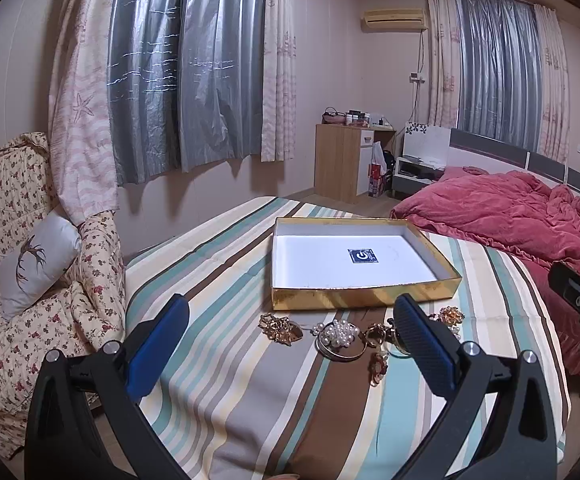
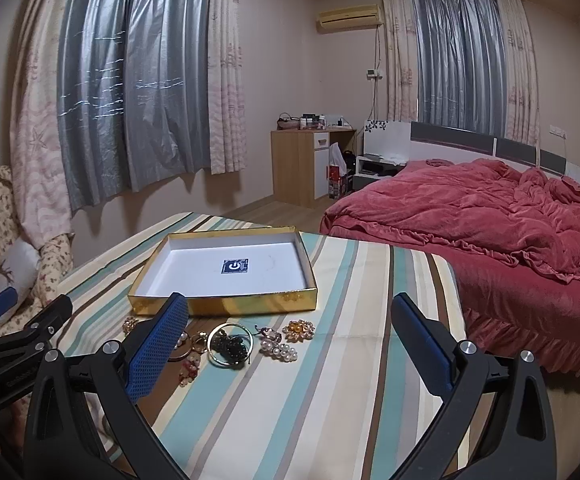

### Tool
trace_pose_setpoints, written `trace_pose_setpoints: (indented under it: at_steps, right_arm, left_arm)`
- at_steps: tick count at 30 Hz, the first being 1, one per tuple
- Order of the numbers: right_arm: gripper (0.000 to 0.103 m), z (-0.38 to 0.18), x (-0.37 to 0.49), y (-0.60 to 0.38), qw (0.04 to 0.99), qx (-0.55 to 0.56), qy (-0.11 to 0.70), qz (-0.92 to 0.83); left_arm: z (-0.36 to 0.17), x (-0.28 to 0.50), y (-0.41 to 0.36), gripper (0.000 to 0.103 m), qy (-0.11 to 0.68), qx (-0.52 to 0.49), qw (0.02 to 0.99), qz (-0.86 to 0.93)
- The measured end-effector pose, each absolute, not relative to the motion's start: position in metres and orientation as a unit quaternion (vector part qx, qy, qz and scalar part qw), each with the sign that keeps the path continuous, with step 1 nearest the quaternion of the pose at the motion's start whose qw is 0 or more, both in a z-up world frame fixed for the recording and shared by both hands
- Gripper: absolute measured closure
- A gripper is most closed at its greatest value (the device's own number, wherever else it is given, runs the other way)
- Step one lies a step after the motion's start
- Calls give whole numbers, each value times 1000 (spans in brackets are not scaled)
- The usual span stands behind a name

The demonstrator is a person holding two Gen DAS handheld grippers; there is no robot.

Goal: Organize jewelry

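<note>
A shallow gold box with a white inside and a blue sticker lies on the striped cloth; it also shows in the right wrist view. It holds nothing. In front of it lies a loose pile of jewelry: a gold brooch, a pearl cluster on a gold bangle, rings. In the right wrist view I see a gold hoop with dark beads, a pearl piece and an amber flower brooch. My left gripper is open above the pile. My right gripper is open, empty, just right of it.
The striped cloth covers a table. A floral sofa with grey cushions stands at the left. A bed with a red quilt lies to the right. A wooden cabinet stands at the far wall.
</note>
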State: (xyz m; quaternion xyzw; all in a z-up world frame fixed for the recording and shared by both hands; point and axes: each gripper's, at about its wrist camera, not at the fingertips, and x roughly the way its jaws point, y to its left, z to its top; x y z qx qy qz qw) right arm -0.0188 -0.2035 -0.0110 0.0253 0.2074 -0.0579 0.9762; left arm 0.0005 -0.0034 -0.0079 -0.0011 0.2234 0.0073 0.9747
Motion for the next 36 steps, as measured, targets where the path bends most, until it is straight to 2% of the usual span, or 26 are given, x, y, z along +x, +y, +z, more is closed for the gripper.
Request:
trace_pose_setpoints:
  at_steps: [36]
  right_arm:
    - [5, -11, -27, -185, 981, -13, 187, -54]
  left_arm:
    - [-7, -1, -5, 103, 211, 0, 977, 11]
